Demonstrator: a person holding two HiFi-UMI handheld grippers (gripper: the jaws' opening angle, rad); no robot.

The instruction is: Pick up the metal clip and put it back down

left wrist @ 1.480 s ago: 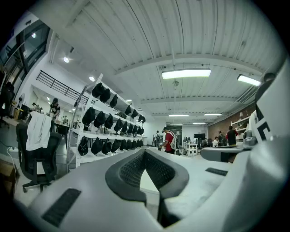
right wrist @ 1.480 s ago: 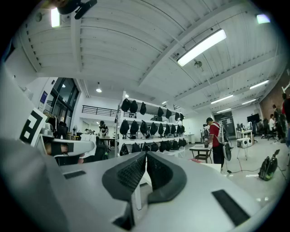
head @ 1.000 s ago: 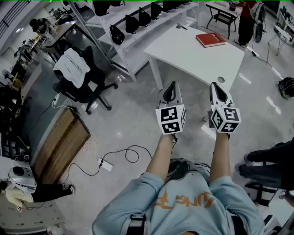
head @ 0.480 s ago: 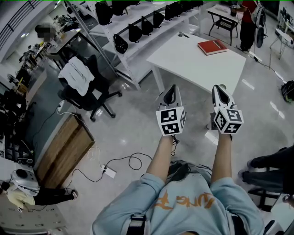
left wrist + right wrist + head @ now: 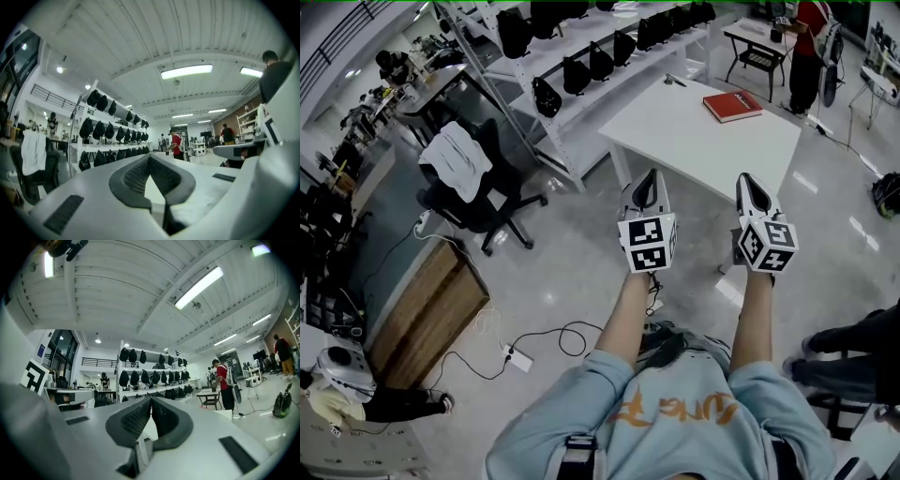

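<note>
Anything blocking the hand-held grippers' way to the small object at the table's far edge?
Nothing visible does. The left hand-held gripper and right hand-held gripper hover by the table's near edge; only bare tabletop separates them from the small object, possibly the metal clip. The red book lies aside.

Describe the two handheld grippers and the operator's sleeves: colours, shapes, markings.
The left gripper and right gripper match: white tapered bodies, black ribbed pads, each carrying a white cube with black square markers. The person wears a light blue top with orange print on the chest.
</note>
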